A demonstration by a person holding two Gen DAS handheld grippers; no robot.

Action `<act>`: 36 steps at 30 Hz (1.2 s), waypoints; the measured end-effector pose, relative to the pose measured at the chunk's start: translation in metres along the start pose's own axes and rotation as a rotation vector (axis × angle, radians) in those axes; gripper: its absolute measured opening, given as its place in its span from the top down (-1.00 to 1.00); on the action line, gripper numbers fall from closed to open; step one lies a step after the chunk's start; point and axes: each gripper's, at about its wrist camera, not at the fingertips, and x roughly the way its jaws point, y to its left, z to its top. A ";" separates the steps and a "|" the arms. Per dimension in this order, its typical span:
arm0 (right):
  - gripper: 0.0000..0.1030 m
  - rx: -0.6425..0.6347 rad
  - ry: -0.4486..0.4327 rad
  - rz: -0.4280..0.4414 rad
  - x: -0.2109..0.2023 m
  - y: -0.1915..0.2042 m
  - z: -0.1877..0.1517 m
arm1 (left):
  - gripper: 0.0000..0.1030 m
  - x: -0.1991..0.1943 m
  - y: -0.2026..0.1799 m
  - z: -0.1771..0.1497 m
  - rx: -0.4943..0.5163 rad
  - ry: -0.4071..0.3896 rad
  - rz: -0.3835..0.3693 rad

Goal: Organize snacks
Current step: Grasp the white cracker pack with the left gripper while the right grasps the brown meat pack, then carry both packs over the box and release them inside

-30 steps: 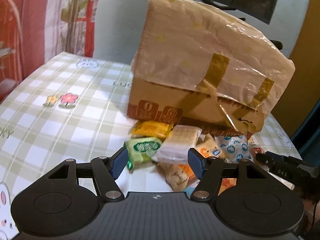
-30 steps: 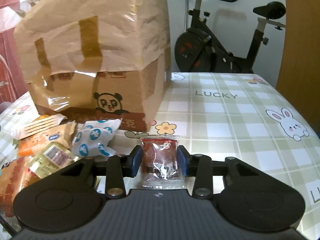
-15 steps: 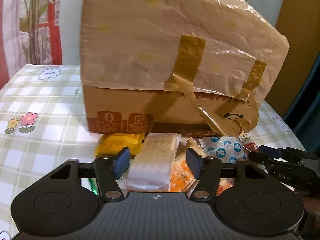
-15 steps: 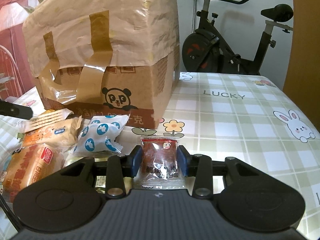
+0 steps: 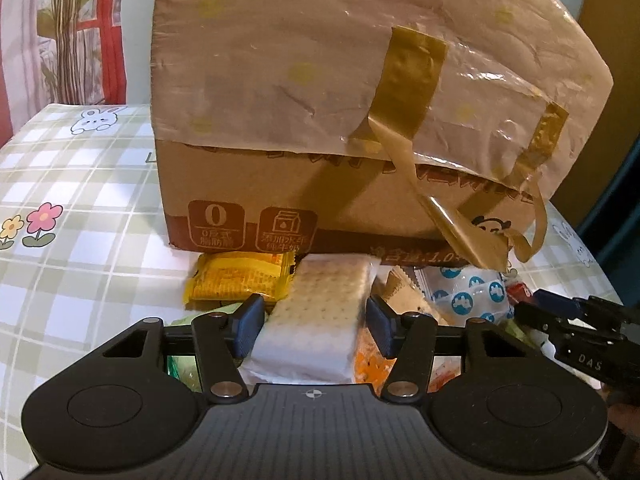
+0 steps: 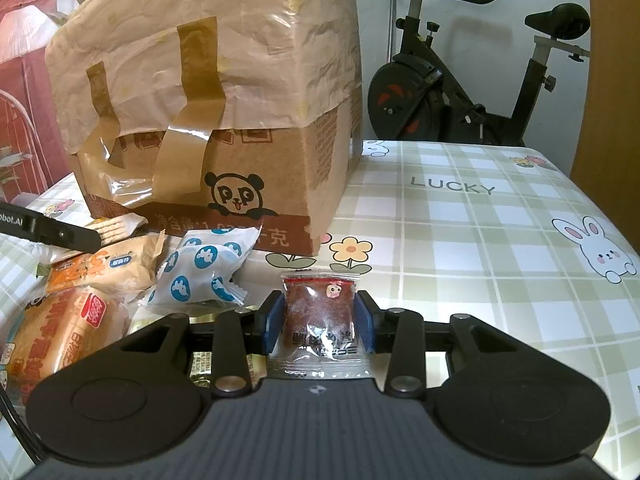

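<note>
A pile of snack packets lies on the checked tablecloth in front of a taped cardboard box [image 5: 320,128]. My left gripper [image 5: 316,326] is open around a white cracker packet [image 5: 320,312]; its blue pads stand at the packet's two sides, with a small gap on the right. A yellow packet [image 5: 240,278] lies just beyond. My right gripper [image 6: 319,322] is shut on a small clear packet of dark red snack [image 6: 319,320]. The box [image 6: 224,120] also shows in the right wrist view, with a blue-spotted white packet [image 6: 204,272] and orange bread packets [image 6: 68,320] to the left.
The right gripper [image 5: 576,332] shows at the right edge of the left wrist view. The left gripper's finger [image 6: 48,232] reaches in at the left of the right wrist view. An exercise bike [image 6: 460,92] stands behind the table [image 6: 480,240].
My left gripper has moved forward over the pile, so the white cracker packet now sits between its pads, and the jaws have narrowed. The right gripper has kept its packet and barely moved.
</note>
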 end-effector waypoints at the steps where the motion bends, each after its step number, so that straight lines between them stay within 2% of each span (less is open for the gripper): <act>1: 0.21 0.000 0.000 0.000 0.000 0.000 0.000 | -0.14 0.001 0.000 0.001 0.000 0.001 0.001; 6: 0.21 0.000 0.000 0.000 0.000 0.000 0.000 | -0.16 0.011 0.000 0.007 -0.025 0.012 0.004; 9: 0.21 0.001 0.000 0.000 0.000 0.000 0.000 | -0.08 0.009 0.000 0.005 -0.009 0.005 0.009; 13: 0.21 0.001 0.000 0.001 0.000 0.000 0.000 | 0.03 -0.005 -0.004 -0.005 -0.004 -0.017 0.016; 26: 0.21 0.000 -0.004 0.003 0.000 -0.001 -0.001 | 0.04 -0.065 -0.002 -0.037 -0.065 -0.139 0.058; 32: 0.21 0.002 -0.035 -0.001 -0.005 -0.001 -0.002 | 0.04 -0.071 -0.006 -0.037 -0.053 -0.146 0.027; 36: 0.21 0.006 -0.059 0.001 -0.012 -0.001 -0.003 | 0.04 -0.078 -0.011 -0.035 -0.031 -0.180 0.019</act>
